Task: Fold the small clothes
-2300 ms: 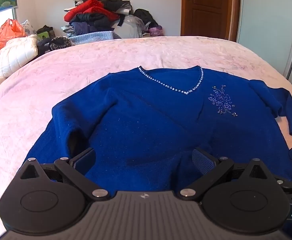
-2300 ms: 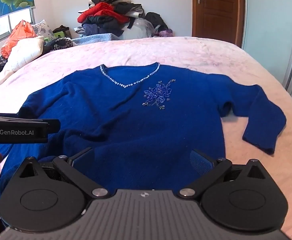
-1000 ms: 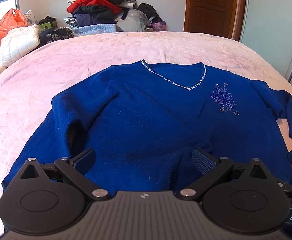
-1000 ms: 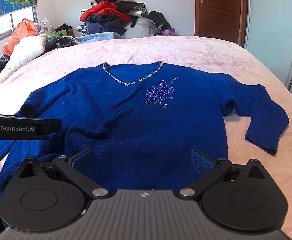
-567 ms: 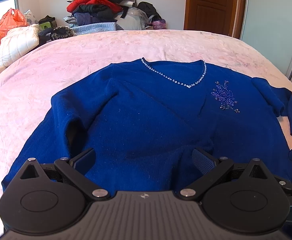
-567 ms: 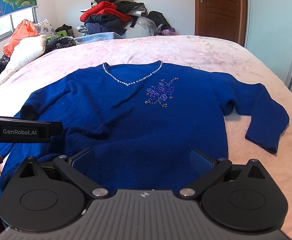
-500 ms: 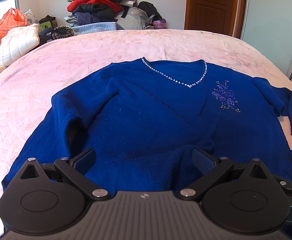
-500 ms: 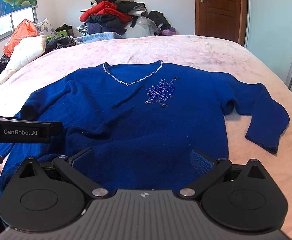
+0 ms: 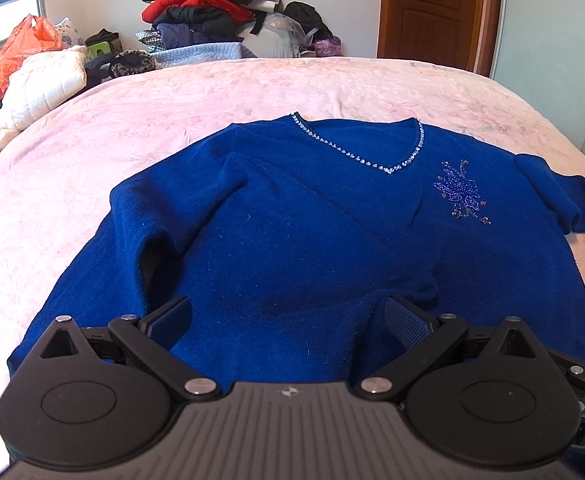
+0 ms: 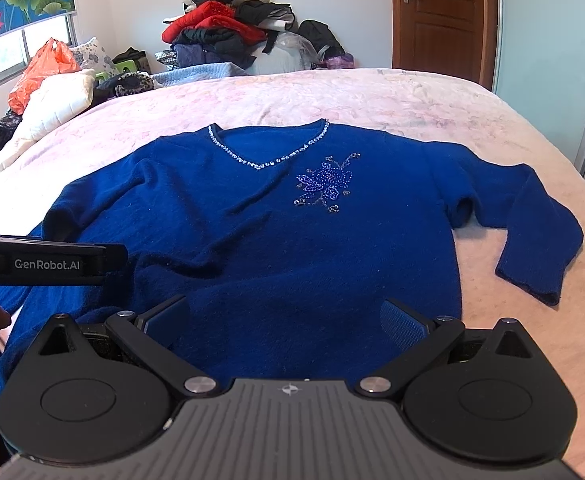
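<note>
I am holding my left gripper [image 9: 286, 314] and my right gripper [image 10: 284, 314] side by side over the near hem of the blue sweater [image 10: 292, 232], and both are standing with their fingers spread wide, gripping nothing. The sweater is lying face up on the pink bedspread [image 10: 372, 96], neckline [image 10: 268, 152] pointing away from me, beaded flower [image 10: 324, 184] on the chest. Its 2 sleeves are sitting differently: the right sleeve [image 10: 532, 232] is bending down beside the body with pink showing between them, while the left sleeve [image 9: 92, 260] is lying close against the body with a dark gap at the armpit.

I am judging that no fold is made yet, and I am seeing 3 risks. First, a diagonal ridge is running across the chest and a bulge is sitting near the hem; if I am folding over those, I am trapping creases inside. Second, the knit is looking thick and soft, so a shallow pinch is likely catching only the top layer, and the back is staying on the bed as I lift. Third, my 2 grippers are working close together, the left one's body [image 10: 44, 264] already crossing the right view, so a careless reach is risking a knock between them. The beads are also at risk of snagging if I am dragging fabric across them.
</note>
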Motion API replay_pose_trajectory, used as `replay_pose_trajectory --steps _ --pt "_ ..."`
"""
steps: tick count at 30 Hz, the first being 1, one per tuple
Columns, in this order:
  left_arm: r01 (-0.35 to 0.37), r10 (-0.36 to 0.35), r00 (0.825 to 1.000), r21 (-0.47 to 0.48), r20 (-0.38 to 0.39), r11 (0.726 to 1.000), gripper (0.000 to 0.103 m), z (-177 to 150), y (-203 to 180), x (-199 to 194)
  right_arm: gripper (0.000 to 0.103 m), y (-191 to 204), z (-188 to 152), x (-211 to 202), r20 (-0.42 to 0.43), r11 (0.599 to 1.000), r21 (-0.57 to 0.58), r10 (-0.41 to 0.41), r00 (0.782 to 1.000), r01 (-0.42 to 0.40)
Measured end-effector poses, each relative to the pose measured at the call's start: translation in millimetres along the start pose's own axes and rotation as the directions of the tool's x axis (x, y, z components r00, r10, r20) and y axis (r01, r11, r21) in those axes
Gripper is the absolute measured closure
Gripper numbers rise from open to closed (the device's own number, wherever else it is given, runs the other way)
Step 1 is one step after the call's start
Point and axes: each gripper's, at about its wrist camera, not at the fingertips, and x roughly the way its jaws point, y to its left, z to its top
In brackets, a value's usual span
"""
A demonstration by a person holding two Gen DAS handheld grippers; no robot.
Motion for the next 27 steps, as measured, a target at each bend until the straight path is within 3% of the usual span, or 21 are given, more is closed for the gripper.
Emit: replay_pose_trajectory --steps 27 --pt "-0.034 0.034 0.999 -0.002 -0.01 0.999 0.0 -1.0 -1.3 3.0 0.0 -8.8 -0.3 -1.9 0.033 1.0 0.011 0.019 0.999 -0.019"
